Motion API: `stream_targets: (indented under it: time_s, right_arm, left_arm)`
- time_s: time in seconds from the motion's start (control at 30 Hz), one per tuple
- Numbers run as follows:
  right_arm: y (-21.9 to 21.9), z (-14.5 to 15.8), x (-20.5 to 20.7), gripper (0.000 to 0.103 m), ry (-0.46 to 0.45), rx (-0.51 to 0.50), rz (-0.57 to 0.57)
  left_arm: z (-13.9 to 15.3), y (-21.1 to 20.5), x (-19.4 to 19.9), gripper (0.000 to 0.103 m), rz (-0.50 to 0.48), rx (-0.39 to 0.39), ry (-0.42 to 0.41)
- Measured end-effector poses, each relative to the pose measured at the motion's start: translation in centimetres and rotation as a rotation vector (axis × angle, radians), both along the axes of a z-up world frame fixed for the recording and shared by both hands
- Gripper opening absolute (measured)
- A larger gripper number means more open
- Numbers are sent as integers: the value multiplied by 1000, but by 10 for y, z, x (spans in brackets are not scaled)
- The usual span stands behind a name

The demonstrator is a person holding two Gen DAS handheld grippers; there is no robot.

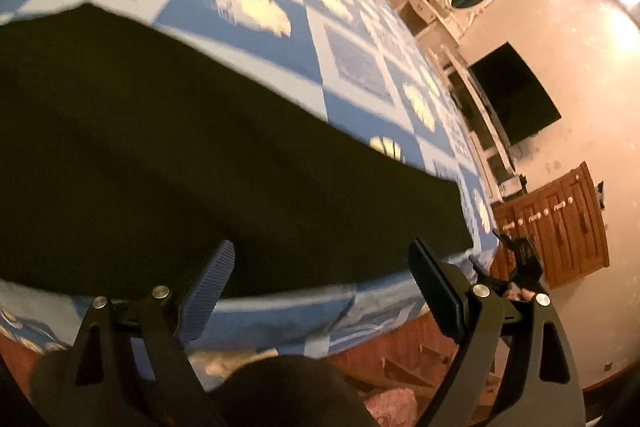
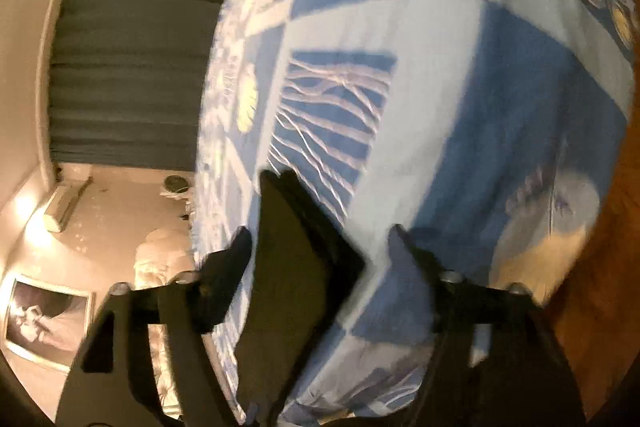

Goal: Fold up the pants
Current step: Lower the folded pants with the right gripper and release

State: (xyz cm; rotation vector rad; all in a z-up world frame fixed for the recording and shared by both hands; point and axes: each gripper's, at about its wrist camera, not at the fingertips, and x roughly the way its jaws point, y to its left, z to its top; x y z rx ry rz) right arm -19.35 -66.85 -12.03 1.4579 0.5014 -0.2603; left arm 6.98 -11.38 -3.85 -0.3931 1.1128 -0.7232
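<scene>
The dark, flat fabric pants (image 1: 192, 147) lie spread across the blue-and-white patterned bedspread (image 1: 352, 67), near its front edge, so an edge can be picked up for folding. The left gripper (image 1: 320, 259) hovers over the near hem with its jaws apart and holding nothing. The right gripper (image 2: 320, 239), blurred, also stands apart, straddling a dark corner of the pants at the bedspread's left side without clamping it.

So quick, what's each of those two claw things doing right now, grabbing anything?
Left gripper: open, holding nothing, hovering at the near edge of the black pants.
Right gripper: open, pants corner between its fingers, not clamped.
</scene>
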Motion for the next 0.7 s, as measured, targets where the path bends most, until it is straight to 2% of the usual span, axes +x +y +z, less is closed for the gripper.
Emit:
stream_targets:
  time_s: [0.13,0.17,0.2,0.23,0.4,0.57,0.7]
  right_arm:
    - [-16,-28,18,72,-77,66,75]
    - [-17,-30,21,77,-100,72,84]
    - [-20,-32,24,88,-143,86,100]
    - [-22,-32,29,91,-167,93,125]
    - [-17,-18,45,92,-119,-22,251]
    - [-4,-16,61,92,-144,-16,343]
    - [0,-11,80,92,-132,-31,385]
  left_arm:
    - [6,27,19,87,57,49,-26]
    - [4,40,25,87,77,72,-26]
    - [3,48,27,87,88,84,-26]
    - [0,61,31,87,111,103,-26]
    - [-7,96,47,87,168,167,-22]
    - [-2,107,59,87,193,145,-38]
    - [-12,106,63,87,180,162,15]
